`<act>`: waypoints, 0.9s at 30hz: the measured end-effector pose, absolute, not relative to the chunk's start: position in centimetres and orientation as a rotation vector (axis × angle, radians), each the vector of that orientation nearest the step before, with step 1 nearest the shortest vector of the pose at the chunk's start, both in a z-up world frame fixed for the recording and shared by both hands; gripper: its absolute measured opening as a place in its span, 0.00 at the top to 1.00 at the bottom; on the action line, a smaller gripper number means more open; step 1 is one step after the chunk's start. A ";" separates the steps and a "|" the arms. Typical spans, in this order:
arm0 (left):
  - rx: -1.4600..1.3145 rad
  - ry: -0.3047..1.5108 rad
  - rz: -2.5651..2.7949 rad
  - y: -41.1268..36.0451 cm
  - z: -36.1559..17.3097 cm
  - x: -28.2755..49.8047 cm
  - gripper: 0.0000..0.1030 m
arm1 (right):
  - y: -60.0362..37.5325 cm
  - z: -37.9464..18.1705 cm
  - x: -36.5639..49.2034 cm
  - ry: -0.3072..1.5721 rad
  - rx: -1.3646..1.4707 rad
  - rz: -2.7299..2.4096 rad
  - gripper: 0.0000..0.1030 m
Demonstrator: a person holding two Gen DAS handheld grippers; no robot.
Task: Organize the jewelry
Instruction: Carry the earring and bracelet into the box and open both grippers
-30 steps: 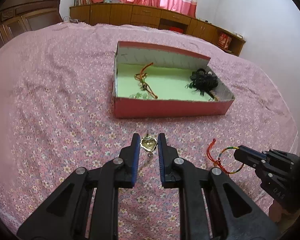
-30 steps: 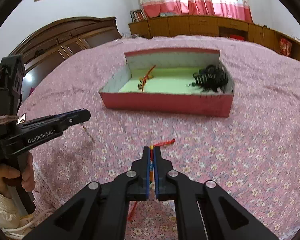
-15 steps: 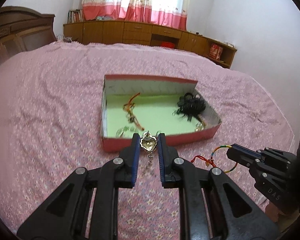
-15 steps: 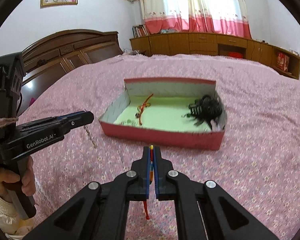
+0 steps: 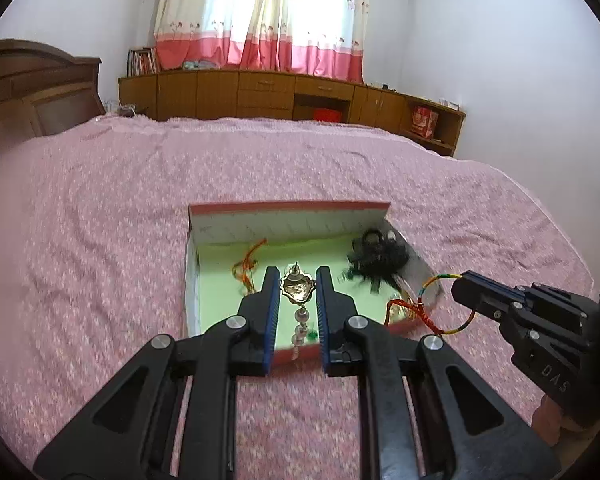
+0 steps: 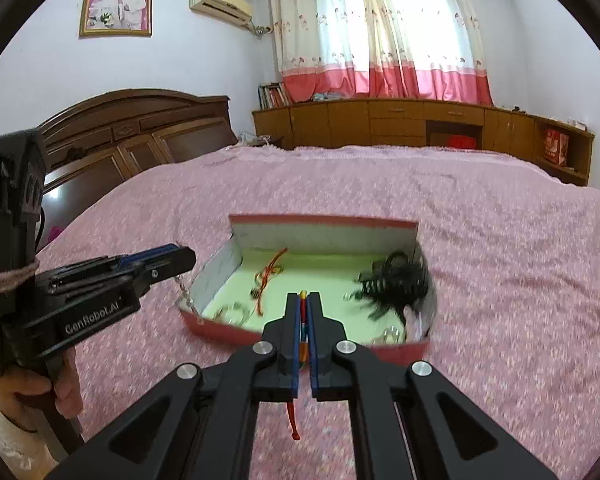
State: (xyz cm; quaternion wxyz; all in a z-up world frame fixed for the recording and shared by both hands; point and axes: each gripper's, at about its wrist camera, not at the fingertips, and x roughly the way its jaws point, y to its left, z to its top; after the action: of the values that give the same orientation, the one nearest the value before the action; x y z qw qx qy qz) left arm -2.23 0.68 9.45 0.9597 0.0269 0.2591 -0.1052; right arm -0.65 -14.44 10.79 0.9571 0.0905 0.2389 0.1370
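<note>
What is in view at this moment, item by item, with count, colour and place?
box: one, red outside, pale green floor, on the bed.
gold pendant: one, held in left gripper.
braided bracelet: one, multicoloured with red cord, held in right gripper.
black hair piece: one, in box, right end.
red cord: one, in box, left part.
bedspread: one, pink floral.
cabinets: brown, far wall.
left gripper: black, shut on pendant.
right gripper: black, shut on bracelet.
</note>
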 end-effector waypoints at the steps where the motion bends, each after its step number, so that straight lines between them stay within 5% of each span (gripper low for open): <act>1: 0.056 0.516 -0.213 0.6 9.5 -1.9 0.91 | -14.5 10.9 -0.2 0.477 0.180 0.275 0.96; 15: 0.042 0.461 -0.185 -0.4 8.5 3.1 0.91 | -14.4 10.1 5.8 0.421 0.182 0.216 0.96; 27: 0.062 0.619 -0.148 -0.2 4.2 7.1 0.91 | -14.5 5.4 10.2 0.561 0.186 0.183 0.96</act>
State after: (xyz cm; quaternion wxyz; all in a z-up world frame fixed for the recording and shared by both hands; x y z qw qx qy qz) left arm 7.07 -0.19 4.20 0.9493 0.0303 0.3044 -0.0728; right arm 10.18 -14.54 5.38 0.9526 0.0917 0.2758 0.0902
